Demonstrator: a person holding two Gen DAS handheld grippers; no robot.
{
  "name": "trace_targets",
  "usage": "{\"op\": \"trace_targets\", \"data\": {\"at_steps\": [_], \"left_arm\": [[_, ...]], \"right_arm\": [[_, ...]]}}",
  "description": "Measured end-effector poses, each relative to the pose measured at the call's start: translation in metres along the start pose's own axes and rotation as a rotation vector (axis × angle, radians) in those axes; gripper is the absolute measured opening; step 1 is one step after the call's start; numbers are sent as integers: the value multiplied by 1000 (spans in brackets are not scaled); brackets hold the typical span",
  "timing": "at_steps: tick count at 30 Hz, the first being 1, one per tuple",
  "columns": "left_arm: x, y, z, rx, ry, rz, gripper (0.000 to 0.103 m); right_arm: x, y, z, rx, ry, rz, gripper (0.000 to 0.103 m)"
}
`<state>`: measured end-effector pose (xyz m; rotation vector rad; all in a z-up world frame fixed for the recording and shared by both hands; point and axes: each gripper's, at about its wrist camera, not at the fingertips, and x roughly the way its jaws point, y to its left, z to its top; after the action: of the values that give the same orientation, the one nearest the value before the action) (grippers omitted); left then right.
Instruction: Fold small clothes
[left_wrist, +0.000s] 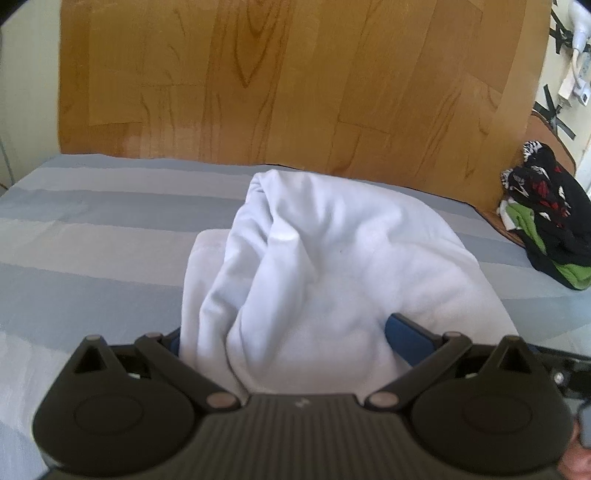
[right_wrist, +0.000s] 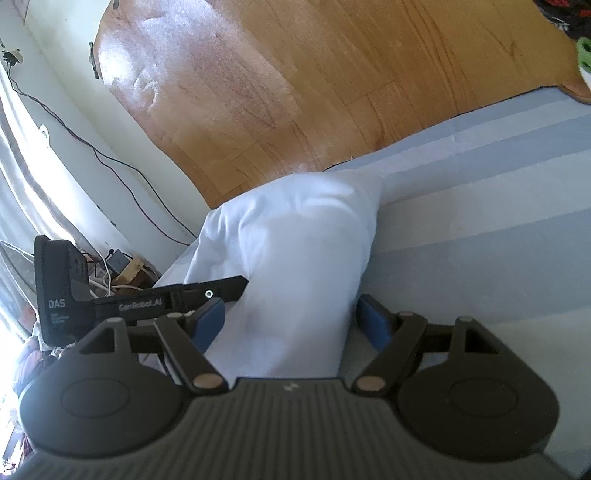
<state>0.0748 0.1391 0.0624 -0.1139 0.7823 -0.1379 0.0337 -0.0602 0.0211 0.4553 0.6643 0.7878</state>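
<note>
a: what did the left wrist view show?
b: the white garment bunched on the striped sheet, between the left gripper's wide-spread pads; whether they pressed it, i couldn't tell. a dark clothes pile lay right.
a: and the right wrist view?
b: the right gripper stood released, cloth between its 2 blue pads, untouched. only there: wall cables.

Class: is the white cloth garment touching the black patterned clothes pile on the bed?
Apart. The left wrist view shows bare striped sheet between the white garment and the pile.
</note>
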Motion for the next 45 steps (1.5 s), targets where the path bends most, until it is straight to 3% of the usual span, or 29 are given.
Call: {"op": "trace_targets", "data": {"at_steps": [8,15,20,27,45], "left_arm": [[-26,-14,-27,1,-61,139,103],[-38,-20,-45,11,-91,209,103],[-41,-18,-48,-10,-89,209,103],[-41,-20,-49,-12,-94,218,103],[-43,-33,-55,45,-129,288,103]], "right_arm": [[-12,7,-12,-30,2,-18,86],[-5,28,-14,-185,19,-124,86],[2,44,-18,-298,33,-215,86],[4,48,-21,-338,35,-265,86],[4,51,-22,-337,32,-271,86]]}}
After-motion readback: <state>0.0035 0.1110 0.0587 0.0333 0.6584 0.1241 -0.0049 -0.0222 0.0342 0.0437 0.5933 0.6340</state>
